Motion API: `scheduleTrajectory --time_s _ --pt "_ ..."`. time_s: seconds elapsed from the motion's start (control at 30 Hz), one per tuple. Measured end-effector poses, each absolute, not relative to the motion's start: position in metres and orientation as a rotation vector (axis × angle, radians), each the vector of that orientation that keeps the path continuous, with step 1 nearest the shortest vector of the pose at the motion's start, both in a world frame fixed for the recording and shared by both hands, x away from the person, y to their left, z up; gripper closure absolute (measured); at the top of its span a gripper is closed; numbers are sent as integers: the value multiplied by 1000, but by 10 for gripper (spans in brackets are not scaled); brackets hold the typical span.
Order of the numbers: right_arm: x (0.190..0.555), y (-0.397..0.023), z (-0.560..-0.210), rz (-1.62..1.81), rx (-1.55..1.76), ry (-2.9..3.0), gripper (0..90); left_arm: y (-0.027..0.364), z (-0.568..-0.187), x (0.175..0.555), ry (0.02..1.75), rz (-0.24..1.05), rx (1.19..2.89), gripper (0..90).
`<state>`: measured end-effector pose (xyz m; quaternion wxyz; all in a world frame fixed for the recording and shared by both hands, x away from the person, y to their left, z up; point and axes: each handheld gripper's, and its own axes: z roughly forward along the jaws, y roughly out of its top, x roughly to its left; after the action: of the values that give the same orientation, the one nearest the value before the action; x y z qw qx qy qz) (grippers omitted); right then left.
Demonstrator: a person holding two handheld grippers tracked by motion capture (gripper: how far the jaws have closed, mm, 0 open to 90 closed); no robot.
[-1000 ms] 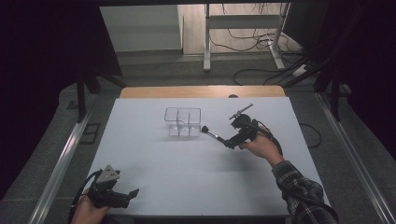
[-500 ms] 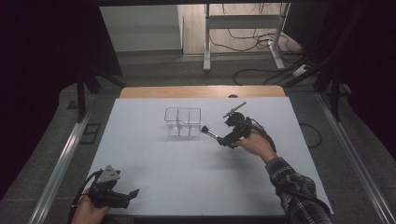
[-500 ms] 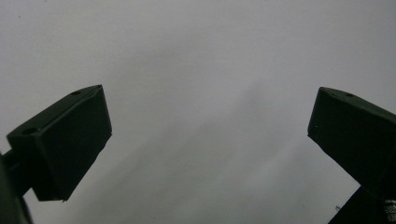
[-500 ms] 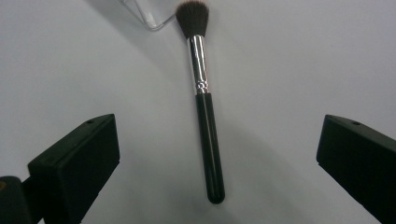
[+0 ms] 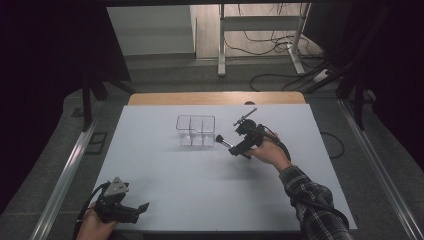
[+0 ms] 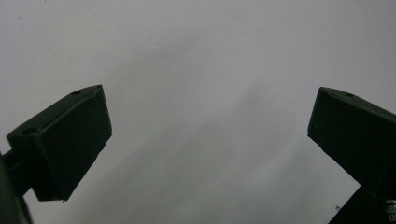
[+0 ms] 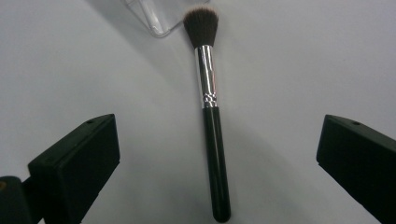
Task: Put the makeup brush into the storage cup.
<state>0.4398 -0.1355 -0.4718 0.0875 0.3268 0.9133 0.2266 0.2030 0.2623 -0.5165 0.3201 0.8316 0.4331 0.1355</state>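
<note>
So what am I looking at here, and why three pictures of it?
A person sits at a white table with a hand-held grasping tool in each hand. One camera looks down from above; the other two ride on the tools and look out between their black jaws. On the table stand a clear box with compartments and a makeup brush, lying flat with its bristles near the box's corner. The right tool hovers over the brush, jaws open on either side of it, not gripping. The left tool rests near the table's front edge, open, holding nothing.
</note>
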Motion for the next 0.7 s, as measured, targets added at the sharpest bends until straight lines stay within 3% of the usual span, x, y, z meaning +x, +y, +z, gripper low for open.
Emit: scheduleTrajectory --time_s 0.7 --pt "449 -121 -484 626 942 2773 12 261 -517 203 1133 361 2192 1"
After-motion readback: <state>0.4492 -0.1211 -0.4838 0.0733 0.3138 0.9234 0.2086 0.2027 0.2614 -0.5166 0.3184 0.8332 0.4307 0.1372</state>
